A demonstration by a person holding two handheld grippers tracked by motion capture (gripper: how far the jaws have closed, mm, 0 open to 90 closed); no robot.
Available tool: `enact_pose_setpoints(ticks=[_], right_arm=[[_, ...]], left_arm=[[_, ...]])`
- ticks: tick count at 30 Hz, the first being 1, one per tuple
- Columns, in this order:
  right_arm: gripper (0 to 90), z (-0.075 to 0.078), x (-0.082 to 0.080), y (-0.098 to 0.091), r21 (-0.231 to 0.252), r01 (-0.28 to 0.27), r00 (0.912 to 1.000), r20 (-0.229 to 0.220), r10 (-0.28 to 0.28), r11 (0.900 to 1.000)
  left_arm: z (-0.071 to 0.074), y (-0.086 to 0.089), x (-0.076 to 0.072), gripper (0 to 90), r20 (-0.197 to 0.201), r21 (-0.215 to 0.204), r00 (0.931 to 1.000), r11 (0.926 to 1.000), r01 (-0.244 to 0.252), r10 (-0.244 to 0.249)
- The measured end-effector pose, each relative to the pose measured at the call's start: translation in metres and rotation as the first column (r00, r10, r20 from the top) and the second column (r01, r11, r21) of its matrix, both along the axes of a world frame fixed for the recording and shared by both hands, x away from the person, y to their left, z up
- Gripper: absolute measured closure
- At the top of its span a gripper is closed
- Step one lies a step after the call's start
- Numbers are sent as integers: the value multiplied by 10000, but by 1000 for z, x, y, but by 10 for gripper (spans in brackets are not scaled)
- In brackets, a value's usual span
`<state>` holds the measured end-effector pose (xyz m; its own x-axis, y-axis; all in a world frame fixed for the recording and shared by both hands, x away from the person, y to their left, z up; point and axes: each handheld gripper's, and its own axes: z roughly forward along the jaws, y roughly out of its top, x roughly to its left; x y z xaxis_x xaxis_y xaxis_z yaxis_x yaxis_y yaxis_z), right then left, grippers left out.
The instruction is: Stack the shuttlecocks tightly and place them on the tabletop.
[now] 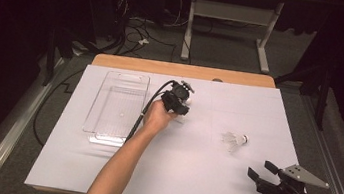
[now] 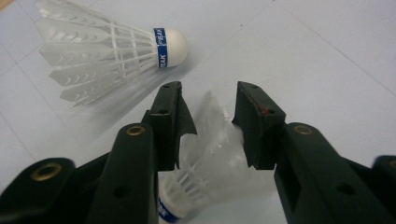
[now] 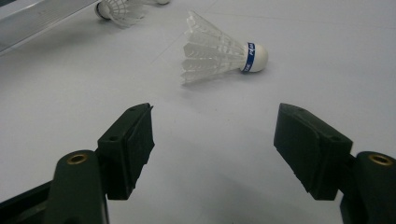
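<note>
My left gripper (image 2: 208, 88) has its jaws pressed on the feather skirt of a white shuttlecock (image 2: 210, 144), whose blue-banded cork points back toward the camera. A second shuttlecock (image 2: 112, 49) lies on the white sheet just beyond it. In the high view the left gripper (image 1: 178, 107) is at the table's middle, right of the tray. A third shuttlecock (image 1: 234, 141) (image 3: 219, 53) lies on its side at the right. My right gripper (image 1: 260, 169) (image 3: 215, 112) is open a short way in front of it, with nothing between its jaws.
A clear plastic tray (image 1: 91, 111) (image 3: 37, 18) lies at the left of the white sheet (image 1: 190, 170), with nothing in it. A wooden table edge (image 1: 183, 71) runs along the back. Cables and a desk frame are on the floor beyond.
</note>
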<state>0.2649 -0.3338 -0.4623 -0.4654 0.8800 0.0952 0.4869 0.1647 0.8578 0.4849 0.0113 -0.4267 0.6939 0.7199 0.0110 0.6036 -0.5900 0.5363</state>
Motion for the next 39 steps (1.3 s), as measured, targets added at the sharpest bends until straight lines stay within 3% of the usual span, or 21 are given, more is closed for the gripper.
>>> enact_pose_setpoints(ticks=[19, 39], right_arm=[[289, 0, 0, 0, 3, 8, 10000, -21, -8, 10000], [290, 0, 0, 0, -13, 16, 10000, -6, -16, 10000]], left_arm=[[0, 3, 2, 527, -406, -297, 9986, 9990, -338, 326], [3, 4, 2, 490, -305, -265, 9978, 9979, -595, 587]])
